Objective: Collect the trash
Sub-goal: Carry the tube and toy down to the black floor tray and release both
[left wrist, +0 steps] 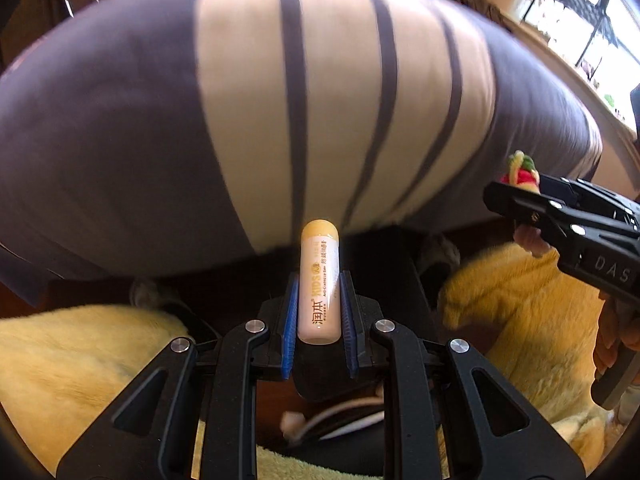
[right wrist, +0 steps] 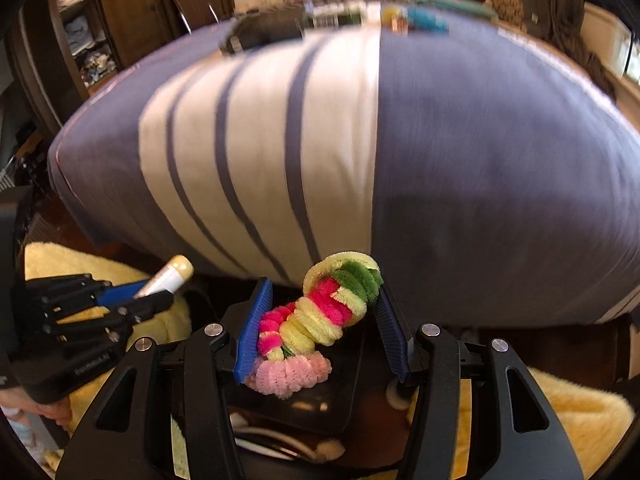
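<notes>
My left gripper (left wrist: 319, 280) is shut on a small cream tube with a yellow cap (left wrist: 319, 284), held upright between the blue pads. The same tube (right wrist: 168, 278) and the left gripper (right wrist: 140, 300) show at the left of the right wrist view. My right gripper (right wrist: 320, 312) is shut on a coiled bundle of pink, yellow and green pipe cleaners (right wrist: 316, 320). In the left wrist view the right gripper (left wrist: 520, 196) shows at the right edge with the bundle (left wrist: 520, 170) sticking out. Both grippers hang over a black bin (right wrist: 352, 384) on the floor.
A bed with a blue and white striped cover (right wrist: 360, 140) fills the view ahead. Yellow fluffy fabric (left wrist: 72, 360) lies on both sides below the grippers. Several small items (right wrist: 340, 16) sit at the bed's far edge. Dark wooden shelves (right wrist: 80, 32) stand at the back left.
</notes>
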A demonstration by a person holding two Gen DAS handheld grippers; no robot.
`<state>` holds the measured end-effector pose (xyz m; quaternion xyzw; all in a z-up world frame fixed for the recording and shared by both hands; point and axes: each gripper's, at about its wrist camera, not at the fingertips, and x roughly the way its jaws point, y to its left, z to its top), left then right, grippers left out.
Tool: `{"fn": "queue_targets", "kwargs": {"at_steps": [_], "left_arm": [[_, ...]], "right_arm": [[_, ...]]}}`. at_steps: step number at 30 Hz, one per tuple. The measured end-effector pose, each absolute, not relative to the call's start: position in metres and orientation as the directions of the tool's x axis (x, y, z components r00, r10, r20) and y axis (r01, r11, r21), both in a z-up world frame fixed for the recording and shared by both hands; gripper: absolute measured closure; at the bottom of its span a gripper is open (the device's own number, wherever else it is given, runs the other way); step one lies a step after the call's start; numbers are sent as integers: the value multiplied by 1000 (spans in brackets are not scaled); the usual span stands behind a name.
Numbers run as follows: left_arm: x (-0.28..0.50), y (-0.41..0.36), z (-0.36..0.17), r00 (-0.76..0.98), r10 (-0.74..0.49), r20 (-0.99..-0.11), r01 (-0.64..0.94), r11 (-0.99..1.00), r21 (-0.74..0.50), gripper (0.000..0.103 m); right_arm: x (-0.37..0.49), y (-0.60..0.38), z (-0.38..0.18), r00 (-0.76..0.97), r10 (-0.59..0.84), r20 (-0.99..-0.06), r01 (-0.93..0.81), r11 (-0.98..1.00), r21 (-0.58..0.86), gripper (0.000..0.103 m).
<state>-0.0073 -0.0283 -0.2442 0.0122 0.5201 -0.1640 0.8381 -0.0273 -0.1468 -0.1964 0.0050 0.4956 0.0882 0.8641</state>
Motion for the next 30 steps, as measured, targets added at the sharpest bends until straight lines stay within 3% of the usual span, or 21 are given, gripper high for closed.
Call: {"fn": "queue_targets", "kwargs": {"at_steps": [12, 20, 24, 27, 30], "left_arm": [[10, -36, -307, 238, -286, -928, 303, 930, -209, 85], [20, -38, -323, 177, -285, -942, 296, 928, -225, 85], [22, -36, -325, 177, -282, -943, 293, 930, -224, 72], [23, -34, -324, 184, -277, -943, 285, 933, -219, 69], [23, -32, -321, 199, -263, -944, 281, 938, -202, 59]], "right_arm": [[-14, -136, -272, 326, 160, -932, -102, 986, 133, 50], [0, -137, -281, 290, 189, -938, -87, 981, 171, 45], [3, -137, -278, 293, 183, -938, -82, 983, 166, 35], [7, -140, -274, 296, 179, -938, -72, 984, 165, 34], [7, -144, -270, 306, 162, -938, -62, 987, 150, 33]]}}
